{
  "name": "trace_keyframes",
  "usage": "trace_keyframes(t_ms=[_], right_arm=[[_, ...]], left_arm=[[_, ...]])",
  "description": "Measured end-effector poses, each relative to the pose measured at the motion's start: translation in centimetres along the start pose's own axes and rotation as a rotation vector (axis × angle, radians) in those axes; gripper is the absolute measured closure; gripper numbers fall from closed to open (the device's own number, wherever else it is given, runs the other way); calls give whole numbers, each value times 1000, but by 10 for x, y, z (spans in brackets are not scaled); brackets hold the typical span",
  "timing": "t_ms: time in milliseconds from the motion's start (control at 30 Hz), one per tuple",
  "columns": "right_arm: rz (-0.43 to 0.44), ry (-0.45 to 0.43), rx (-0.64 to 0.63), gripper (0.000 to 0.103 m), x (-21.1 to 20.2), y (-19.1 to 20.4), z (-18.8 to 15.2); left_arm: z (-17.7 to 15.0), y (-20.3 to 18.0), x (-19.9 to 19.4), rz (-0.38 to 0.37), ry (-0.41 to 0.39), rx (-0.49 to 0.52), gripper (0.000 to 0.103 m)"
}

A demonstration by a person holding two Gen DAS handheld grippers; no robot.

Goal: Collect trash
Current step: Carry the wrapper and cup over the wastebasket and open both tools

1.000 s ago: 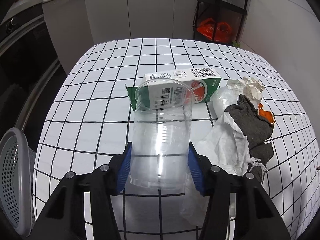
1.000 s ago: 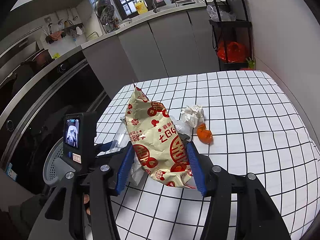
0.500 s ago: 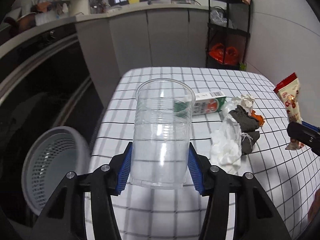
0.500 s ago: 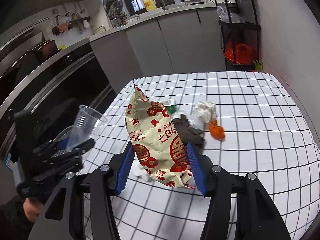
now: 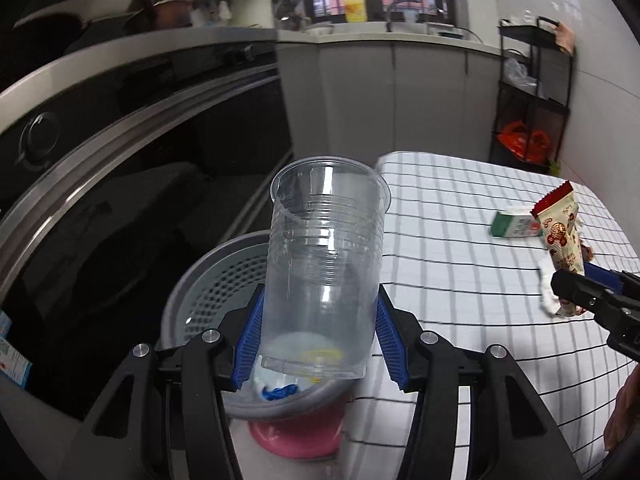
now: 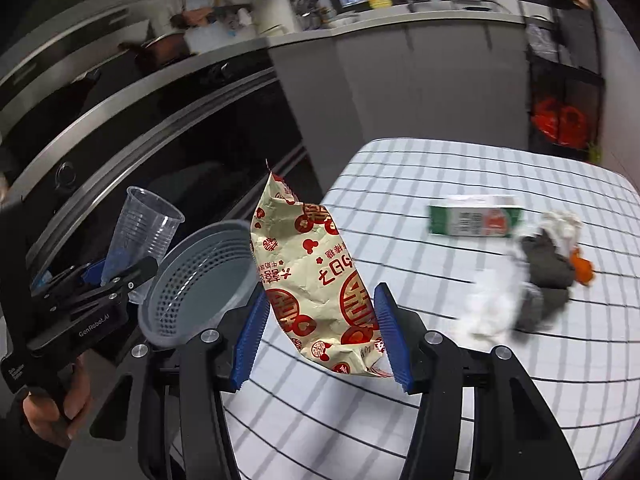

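The left gripper (image 5: 318,334) pinches the clear plastic cup (image 5: 325,264) upright above the grey perforated bin (image 5: 208,280), off the table's left edge; the right gripper (image 6: 320,334), clamping the cream-and-red snack bag (image 6: 316,280), is farther.

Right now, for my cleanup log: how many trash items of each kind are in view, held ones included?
Clear plastic cup: 1
Snack bag: 1
Green-and-white carton: 1
Crumpled white paper or tissue: 2, blurred
Dark grey cloth: 1
Orange scrap: 1
Total: 7
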State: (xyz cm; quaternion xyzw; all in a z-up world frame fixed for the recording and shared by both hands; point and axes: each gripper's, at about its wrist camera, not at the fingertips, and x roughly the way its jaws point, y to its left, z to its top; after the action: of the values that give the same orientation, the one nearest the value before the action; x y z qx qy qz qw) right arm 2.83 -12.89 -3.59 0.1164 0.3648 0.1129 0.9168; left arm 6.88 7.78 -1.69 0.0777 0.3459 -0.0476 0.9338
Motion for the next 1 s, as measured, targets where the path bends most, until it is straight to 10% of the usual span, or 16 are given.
trace_keyframes(t_ms=[400,867,1000], right_arm=[[90,138,-117,51,118,112,23],[88,221,-170,51,182,134,26],[91,207,-174,32,177,137,27]], left_arm=[[-25,90,60,14,98,-106,52],[-35,120,100,-28,145,-207,49],[-35,123,97,-18,137,-229,32]])
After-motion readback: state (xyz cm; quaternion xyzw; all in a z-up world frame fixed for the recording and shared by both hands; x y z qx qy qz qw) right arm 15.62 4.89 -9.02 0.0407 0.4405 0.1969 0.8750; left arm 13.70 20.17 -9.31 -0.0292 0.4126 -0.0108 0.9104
